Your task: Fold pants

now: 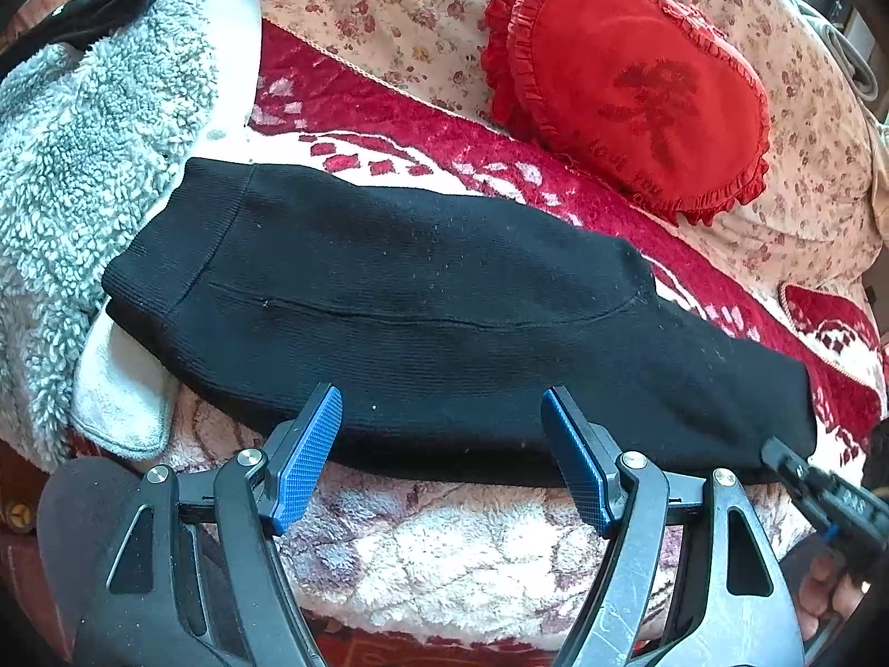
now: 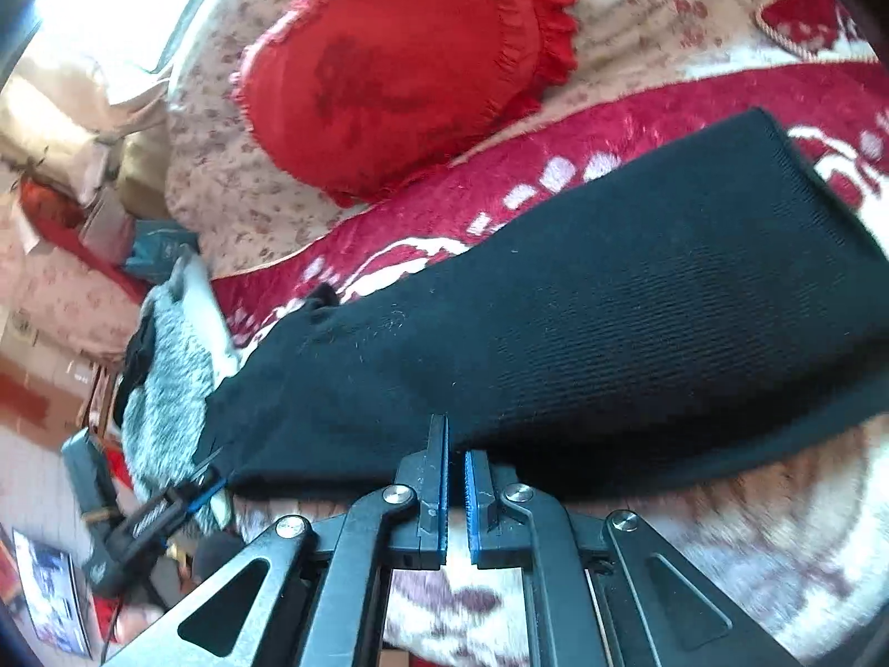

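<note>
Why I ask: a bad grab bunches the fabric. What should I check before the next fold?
1. Pants lying flat on the blanket: ok.
2. Left tool open at the near edge, nothing between its jaws: ok.
3. Right tool gripping the pants: cannot tell; jaws nearly closed at the edge.
4. Heart cushion apart from the pants: ok.
5. Grey fleece apart from the waistband end: not ok, they lie against each other.

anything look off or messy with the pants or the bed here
Nothing damaged. The black pants lie folded lengthwise on the red blanket, but the waistband end overlaps the grey fleece heaped at that side, so it sits unevenly. The red heart pillow is clear of them.
</note>
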`<act>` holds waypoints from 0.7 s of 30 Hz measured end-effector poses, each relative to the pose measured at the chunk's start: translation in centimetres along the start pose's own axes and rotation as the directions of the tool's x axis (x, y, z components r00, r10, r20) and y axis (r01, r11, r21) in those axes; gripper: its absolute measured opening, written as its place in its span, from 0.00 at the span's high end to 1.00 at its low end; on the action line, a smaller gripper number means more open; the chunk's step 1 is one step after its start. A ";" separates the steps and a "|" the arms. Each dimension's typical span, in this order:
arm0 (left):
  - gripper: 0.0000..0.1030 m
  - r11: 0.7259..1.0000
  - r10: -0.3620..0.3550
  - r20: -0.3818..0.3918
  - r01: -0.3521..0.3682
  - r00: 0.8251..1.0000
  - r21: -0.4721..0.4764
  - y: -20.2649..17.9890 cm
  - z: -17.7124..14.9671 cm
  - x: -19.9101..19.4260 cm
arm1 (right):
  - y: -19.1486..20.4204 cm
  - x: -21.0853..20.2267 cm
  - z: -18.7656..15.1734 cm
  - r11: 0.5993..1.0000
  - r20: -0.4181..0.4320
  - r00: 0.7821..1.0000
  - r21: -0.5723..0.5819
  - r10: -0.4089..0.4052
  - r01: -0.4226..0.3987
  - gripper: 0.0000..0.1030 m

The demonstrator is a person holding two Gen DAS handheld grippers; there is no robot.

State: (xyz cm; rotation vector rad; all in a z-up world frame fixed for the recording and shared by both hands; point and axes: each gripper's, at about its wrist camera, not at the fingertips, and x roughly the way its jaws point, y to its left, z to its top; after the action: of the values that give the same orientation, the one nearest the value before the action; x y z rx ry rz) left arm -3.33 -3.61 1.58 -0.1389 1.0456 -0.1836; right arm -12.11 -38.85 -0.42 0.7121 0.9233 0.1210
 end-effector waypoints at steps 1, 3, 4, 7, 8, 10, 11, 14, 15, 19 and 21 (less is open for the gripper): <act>0.27 1.000 0.004 0.001 -0.004 1.000 0.000 0.0 0.0 0.1 | 0.1 -0.3 -0.3 1.000 -0.001 1.000 -0.010 0.001 -0.001 0.96; 0.27 1.000 0.004 -0.010 -0.004 1.000 0.000 -0.1 -0.1 0.5 | 0.3 -0.2 -0.8 0.999 -0.021 1.000 -0.042 -0.021 0.021 0.96; 0.27 1.000 0.005 -0.014 -0.005 1.000 0.003 -0.2 -0.1 0.6 | 0.4 0.3 -1.1 0.998 -0.030 0.999 -0.052 -0.043 0.041 0.96; 0.27 1.000 0.016 -0.012 -0.015 1.000 0.016 -0.3 -0.4 0.5 | -0.3 1.8 -1.5 0.996 -0.055 0.996 -0.045 -0.075 0.072 0.96; 0.27 1.000 0.016 -0.011 -0.016 1.000 0.016 -0.2 -0.4 0.5 | -0.2 1.7 -1.4 0.996 -0.054 0.996 -0.047 -0.077 0.075 0.94; 0.27 1.000 0.018 -0.005 -0.018 1.000 0.006 0.0 -0.2 0.5 | 0.0 1.2 -1.2 0.995 -0.069 0.994 -0.056 -0.086 0.083 0.86; 0.27 1.000 0.019 -0.002 -0.019 1.000 0.002 0.1 -0.1 0.5 | 0.3 0.7 -1.2 0.993 -0.076 0.992 -0.075 -0.100 0.094 0.82; 0.27 1.000 0.027 0.005 -0.027 1.000 0.004 0.3 0.1 0.5 | 2.1 -0.9 -1.7 0.979 -0.089 0.990 -0.178 -0.114 0.097 0.80; 0.27 0.999 0.034 0.012 -0.035 0.999 0.007 0.4 0.2 0.4 | 2.6 -1.2 -1.9 0.975 -0.091 0.990 -0.202 -0.109 0.089 0.80; 0.27 0.998 0.063 0.027 -0.063 0.998 0.003 1.4 0.8 0.2 | 5.5 -0.7 -2.1 0.949 -0.085 0.993 -0.310 -0.082 0.052 0.80; 0.27 0.996 0.091 0.042 -0.091 0.995 -0.001 2.3 1.1 0.1 | 7.7 1.1 -2.0 0.923 -0.077 0.992 -0.378 -0.100 0.063 0.80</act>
State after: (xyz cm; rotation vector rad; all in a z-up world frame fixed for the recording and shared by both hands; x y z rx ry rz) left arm -2.09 -1.40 1.59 -0.0930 1.0076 -0.0980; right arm -11.45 -31.45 2.73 0.3126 0.9842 0.2525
